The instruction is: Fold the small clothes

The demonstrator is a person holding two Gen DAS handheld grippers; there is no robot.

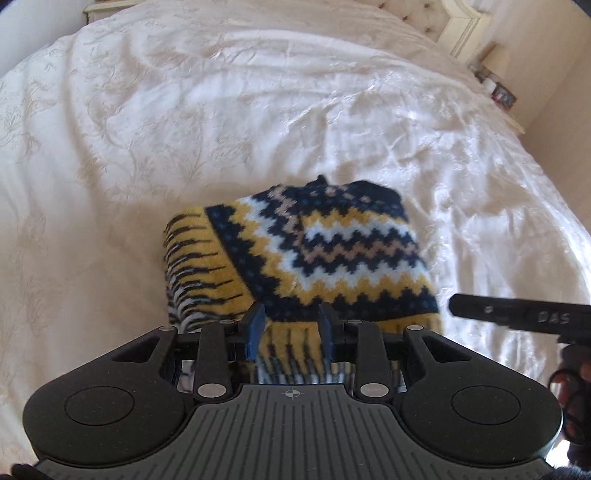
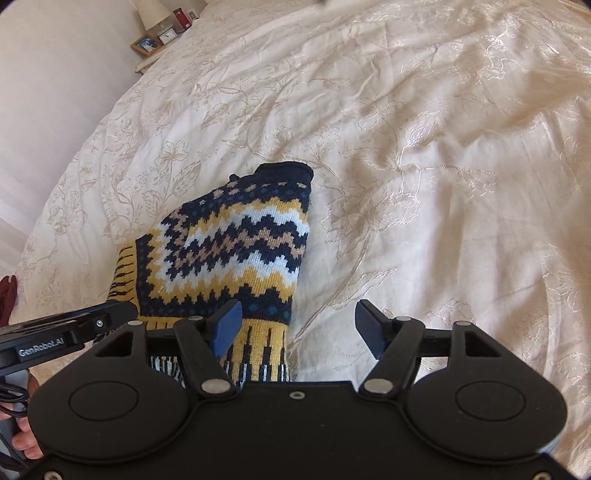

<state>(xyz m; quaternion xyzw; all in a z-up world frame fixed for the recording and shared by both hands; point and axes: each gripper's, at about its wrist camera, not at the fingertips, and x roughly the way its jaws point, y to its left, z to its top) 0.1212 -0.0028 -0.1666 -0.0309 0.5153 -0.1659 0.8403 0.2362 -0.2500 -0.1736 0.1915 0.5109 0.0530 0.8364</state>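
A knitted sweater in navy, mustard, white and tan zigzags lies folded on a cream bedspread, ribbed hem nearest me. My left gripper has its blue fingers drawn halfway in over that hem, and the fabric fills the gap between them. In the right wrist view the same sweater sits left of centre. My right gripper stands wide open at the hem's right corner, its left finger over the fabric and its right finger over bare bedspread. Each gripper shows side-on in the other's view.
The embroidered bedspread spreads wide beyond and to both sides of the sweater. A nightstand with a photo frame, clock and lamp base stands far left. A headboard rises at the top right. A hand grips the left handle.
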